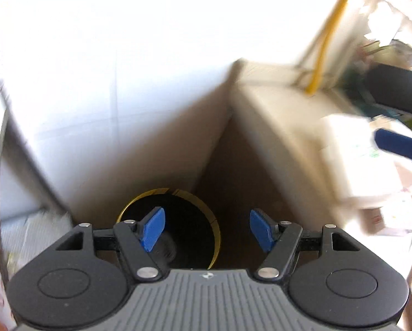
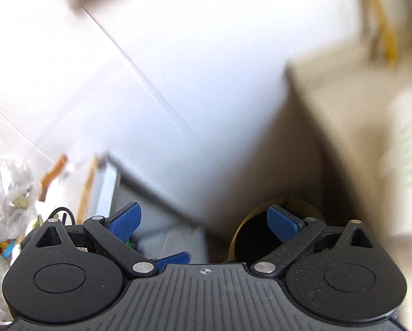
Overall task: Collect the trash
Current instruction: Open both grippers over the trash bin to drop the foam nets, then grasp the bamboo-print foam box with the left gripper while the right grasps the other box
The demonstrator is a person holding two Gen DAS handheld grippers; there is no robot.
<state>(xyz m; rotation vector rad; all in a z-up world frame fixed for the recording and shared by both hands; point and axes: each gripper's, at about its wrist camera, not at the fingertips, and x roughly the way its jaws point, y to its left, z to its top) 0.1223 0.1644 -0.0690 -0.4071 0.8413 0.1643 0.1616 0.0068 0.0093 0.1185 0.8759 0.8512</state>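
Note:
A round bin (image 1: 125, 212) with a yellow rim and a dark inside stands on the floor, in the corner between a white wall and a beige cabinet. My left gripper (image 1: 206, 229) hangs above it, open, with nothing between its blue pads (image 1: 153, 229). In the right wrist view the same bin (image 2: 240, 231) lies below the right-hand finger. My right gripper (image 2: 203, 223) is also open and empty. The right gripper's blue finger (image 1: 399, 143) shows at the right edge of the left wrist view. Both pictures are blurred by motion.
The beige cabinet (image 1: 274, 115) rises to the right of the bin, bearing a white packet with green print (image 2: 410, 160). A yellow pole (image 1: 324, 41) stands behind it. A grey-white box (image 2: 153, 220) and a crumpled clear plastic bag (image 2: 7, 198) lie at the left.

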